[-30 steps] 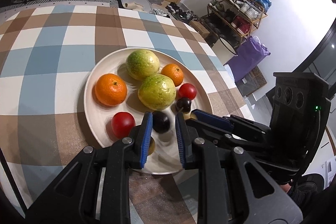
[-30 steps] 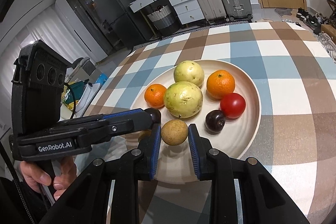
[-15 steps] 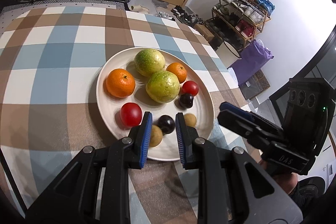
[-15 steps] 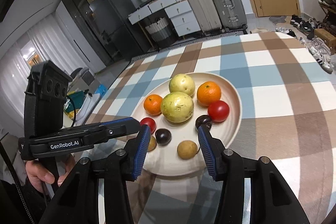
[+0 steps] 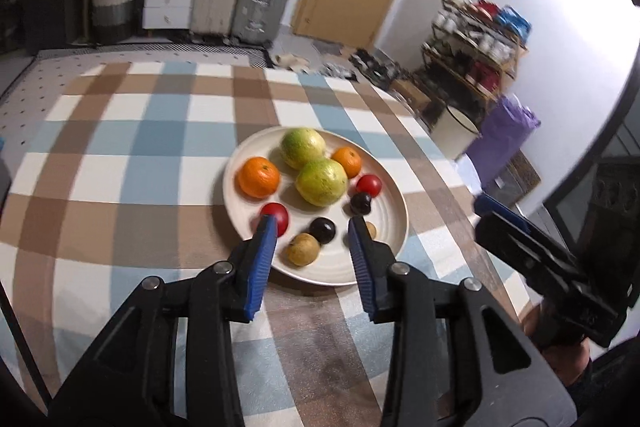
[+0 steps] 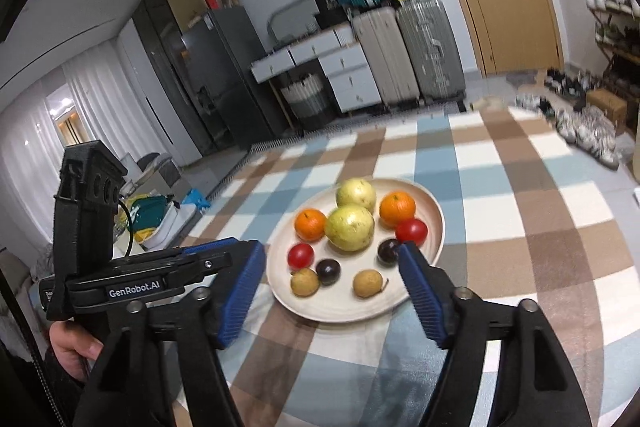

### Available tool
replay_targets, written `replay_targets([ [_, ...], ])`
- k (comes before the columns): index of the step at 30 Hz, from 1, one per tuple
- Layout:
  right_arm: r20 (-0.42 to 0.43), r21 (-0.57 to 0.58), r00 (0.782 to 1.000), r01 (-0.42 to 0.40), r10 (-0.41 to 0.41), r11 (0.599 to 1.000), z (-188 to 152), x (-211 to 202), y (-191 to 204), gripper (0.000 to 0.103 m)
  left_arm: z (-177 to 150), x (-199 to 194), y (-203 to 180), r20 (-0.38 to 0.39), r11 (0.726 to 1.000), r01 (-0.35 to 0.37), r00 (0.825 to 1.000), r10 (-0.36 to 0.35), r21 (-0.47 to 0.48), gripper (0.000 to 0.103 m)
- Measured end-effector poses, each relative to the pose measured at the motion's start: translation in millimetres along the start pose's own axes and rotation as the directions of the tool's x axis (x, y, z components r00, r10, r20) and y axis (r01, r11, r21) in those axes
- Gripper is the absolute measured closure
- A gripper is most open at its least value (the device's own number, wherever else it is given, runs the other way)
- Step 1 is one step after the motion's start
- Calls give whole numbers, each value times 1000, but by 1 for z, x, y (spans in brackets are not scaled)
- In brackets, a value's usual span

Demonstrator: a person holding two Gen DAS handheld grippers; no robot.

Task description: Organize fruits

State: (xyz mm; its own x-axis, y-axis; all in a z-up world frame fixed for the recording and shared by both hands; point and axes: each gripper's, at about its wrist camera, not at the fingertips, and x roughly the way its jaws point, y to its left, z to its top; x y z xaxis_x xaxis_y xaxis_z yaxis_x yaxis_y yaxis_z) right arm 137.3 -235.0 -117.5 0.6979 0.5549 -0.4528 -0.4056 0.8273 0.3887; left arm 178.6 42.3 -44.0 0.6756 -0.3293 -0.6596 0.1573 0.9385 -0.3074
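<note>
The round plate [image 6: 434, 227] sits on the checked tablecloth [image 5: 132, 179] with all the fruit on it: two green ones, two oranges [image 5: 258, 176], two tomatoes, two dark plums and two small brown ones. The left gripper [image 5: 312, 227] and the right gripper [image 6: 332, 259] are both opening (nothing is held between their blue pads).

Fruit-filled plate [image 5: 394, 247] before empty left gripper [image 5: 312, 231]

Left tongs [image 5: 312, 251] and right tongs [image 6: 332, 291] both empty, jaws opening, angled downward.
</note>
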Motion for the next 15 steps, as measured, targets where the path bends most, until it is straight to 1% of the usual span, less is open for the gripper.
replay_targets([
  [1,18,-14,1000,1,-1,1000,-1,-5,4,26,-1,-6,1,13,1000,-5,1000,5,-8,65],
  [3,44,-30,999,-3,4,1000,-2,-11,10,17,-2,-16,3,36,1000,-25,999,26,-16,51],
  [4,66,-41,998,-6,8,999,-2,-16,14,16,-3,-20,3,46,999,-35,998,36,-18,48],
  [6,94,-63,995,-8,14,998,-4,-22,19,13,-5,-31,0,74,999,-52,996,52,-11,38],
  [7,105,-75,994,-4,12,997,-4,-24,22,13,-7,-36,-1,85,998,-61,995,62,-6,35],
  [9,130,-90,991,4,8,996,-6,-30,26,13,-10,-47,-4,118,996,-91,989,90,2,22],
  [13,184,-99,983,19,-1,995,-8,-42,33,12,-15,-65,-13,178,991,-129,977,121,33,19],
  [15,232,-112,973,48,-21,993,-10,-49,40,11,-19,-72,-17,204,986,-159,968,146,48,11],
])
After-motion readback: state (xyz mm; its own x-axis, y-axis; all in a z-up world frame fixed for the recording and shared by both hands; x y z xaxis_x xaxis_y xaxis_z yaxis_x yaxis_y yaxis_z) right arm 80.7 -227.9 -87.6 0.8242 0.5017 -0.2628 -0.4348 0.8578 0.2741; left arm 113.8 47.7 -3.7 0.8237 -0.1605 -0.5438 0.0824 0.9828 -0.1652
